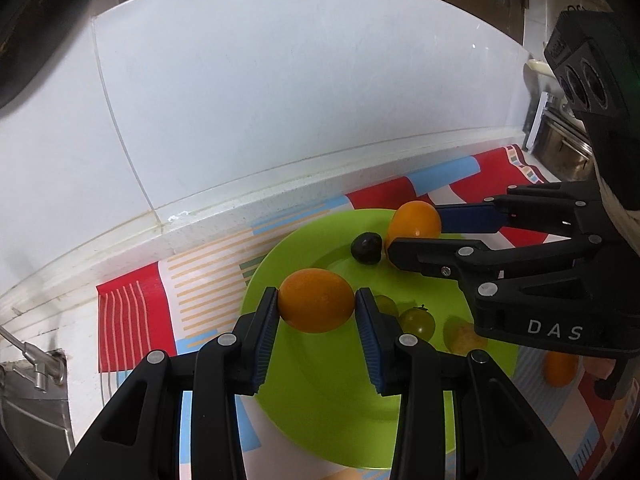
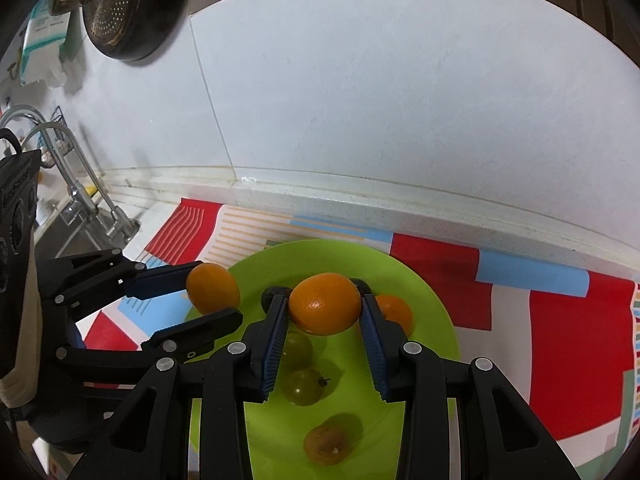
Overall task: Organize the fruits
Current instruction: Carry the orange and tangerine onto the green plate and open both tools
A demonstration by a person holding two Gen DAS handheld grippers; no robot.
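Observation:
My left gripper (image 1: 316,306) is shut on an orange kumquat (image 1: 316,300) and holds it over the near left part of a green plate (image 1: 320,380). My right gripper (image 2: 325,312) is shut on another orange kumquat (image 2: 325,304) over the same plate (image 2: 432,320). In the left wrist view the right gripper (image 1: 416,236) reaches in from the right with its kumquat (image 1: 416,218). In the right wrist view the left gripper (image 2: 212,300) comes from the left with its kumquat (image 2: 212,288). On the plate lie a dark fruit (image 1: 366,248), two green tomatoes (image 2: 302,386), a brownish fruit (image 2: 326,442) and one more orange fruit (image 2: 396,312).
The plate sits on a red, white and blue patterned mat (image 2: 560,360) against a white tiled wall (image 1: 280,100). A sink with a faucet (image 2: 80,184) is to the left. Another orange fruit (image 1: 560,368) lies on the mat right of the plate. A pan (image 2: 128,8) hangs on the wall.

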